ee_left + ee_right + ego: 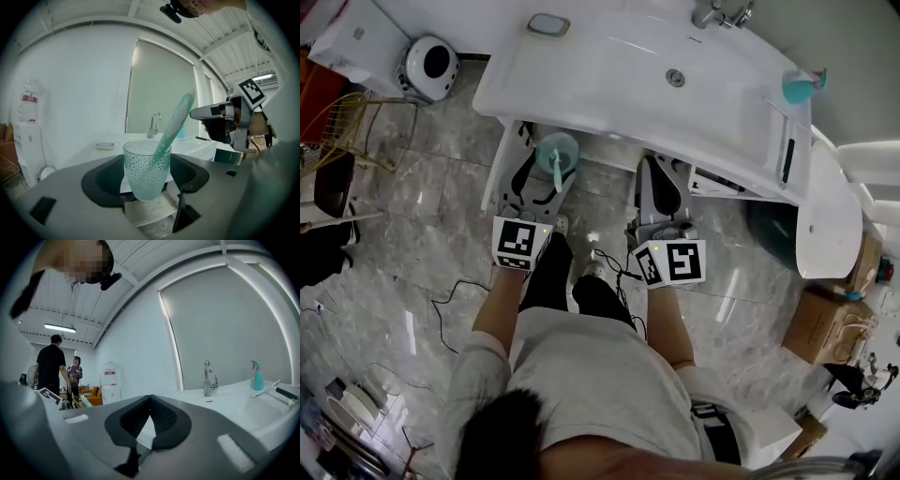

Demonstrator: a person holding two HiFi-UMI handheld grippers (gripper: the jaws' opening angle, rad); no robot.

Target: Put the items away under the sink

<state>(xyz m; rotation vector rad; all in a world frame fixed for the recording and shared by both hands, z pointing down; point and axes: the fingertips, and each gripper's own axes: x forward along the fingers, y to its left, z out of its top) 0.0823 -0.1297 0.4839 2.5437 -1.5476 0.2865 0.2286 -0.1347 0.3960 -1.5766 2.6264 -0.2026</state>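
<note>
Left tool (146, 182) gripping cup (143, 161) with toothbrush (174, 123), right tool (150, 401) closed

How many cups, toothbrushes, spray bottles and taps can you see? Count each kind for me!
cup: 1
toothbrush: 1
spray bottle: 1
tap: 1
Total: 4
</note>
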